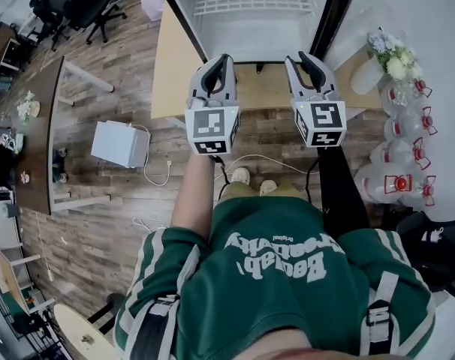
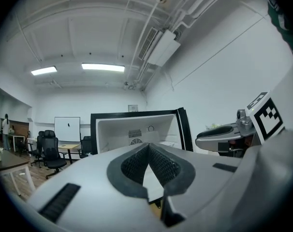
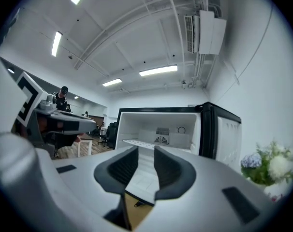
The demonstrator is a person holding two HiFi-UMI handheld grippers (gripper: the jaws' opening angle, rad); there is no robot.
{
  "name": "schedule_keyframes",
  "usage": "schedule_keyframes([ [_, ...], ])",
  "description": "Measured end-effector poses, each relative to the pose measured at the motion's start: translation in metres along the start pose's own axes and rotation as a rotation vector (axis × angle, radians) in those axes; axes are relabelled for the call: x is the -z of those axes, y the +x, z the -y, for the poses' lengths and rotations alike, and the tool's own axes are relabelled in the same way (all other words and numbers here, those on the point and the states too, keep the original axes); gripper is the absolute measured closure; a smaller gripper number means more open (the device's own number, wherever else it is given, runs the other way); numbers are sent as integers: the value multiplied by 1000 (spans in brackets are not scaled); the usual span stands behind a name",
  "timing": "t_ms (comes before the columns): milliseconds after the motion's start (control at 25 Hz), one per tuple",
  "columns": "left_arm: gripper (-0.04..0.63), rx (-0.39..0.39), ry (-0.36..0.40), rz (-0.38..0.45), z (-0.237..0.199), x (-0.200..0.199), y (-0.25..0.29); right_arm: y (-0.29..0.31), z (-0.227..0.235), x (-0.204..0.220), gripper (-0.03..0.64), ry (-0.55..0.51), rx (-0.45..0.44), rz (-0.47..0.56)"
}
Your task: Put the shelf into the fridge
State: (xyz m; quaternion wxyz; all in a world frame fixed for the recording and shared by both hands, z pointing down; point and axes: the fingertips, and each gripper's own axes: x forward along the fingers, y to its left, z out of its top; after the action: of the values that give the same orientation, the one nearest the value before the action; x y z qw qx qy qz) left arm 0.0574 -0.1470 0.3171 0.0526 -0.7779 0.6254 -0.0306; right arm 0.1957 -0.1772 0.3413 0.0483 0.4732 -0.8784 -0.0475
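Both grippers are held level and side by side in front of the person, pointing at the open fridge (image 1: 250, 45). The left gripper (image 1: 224, 58) has its jaws pressed together at the tips with nothing between them. The right gripper (image 1: 299, 57) has its jaws slightly spread, a narrow gap showing between the pads (image 3: 121, 166), and nothing is pinched there.

The fridge stands on a light wooden table (image 1: 171, 66), whose front edge runs just under the two grippers. Its door (image 3: 228, 134) is swung wide to the right, leaving the whole mouth clear. Inside, the white wire shelf (image 1: 254, 4) lies flat across the upper part of the cavity, reaching from wall to wall and back towards the fan grille (image 3: 161, 140); in the right gripper view it shows as a pale ledge (image 3: 137, 143) off the left wall.

On the plank floor, a white box (image 1: 121, 142) with a cable sits left of the person's feet. Water jugs (image 1: 396, 152) crowd the right side, with flowers (image 1: 389, 55) beyond them. Office chairs (image 1: 70, 6) stand far left.
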Motion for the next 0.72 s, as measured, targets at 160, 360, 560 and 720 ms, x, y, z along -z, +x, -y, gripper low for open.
schedule_keyframes([
  [160,595,-17,-9,-4,8,-2,-12,-8,1,1,599,16,-2,1],
  [360,595,-27,11,-3,13,-7,-27,-20,3,-5,615,97,-16,33],
  [560,595,-32,0,4,16,-10,-36,-32,9,-11,615,64,10,44],
  [720,595,-24,5,5,19,-15,-38,-36,6,-13,615,43,6,39],
])
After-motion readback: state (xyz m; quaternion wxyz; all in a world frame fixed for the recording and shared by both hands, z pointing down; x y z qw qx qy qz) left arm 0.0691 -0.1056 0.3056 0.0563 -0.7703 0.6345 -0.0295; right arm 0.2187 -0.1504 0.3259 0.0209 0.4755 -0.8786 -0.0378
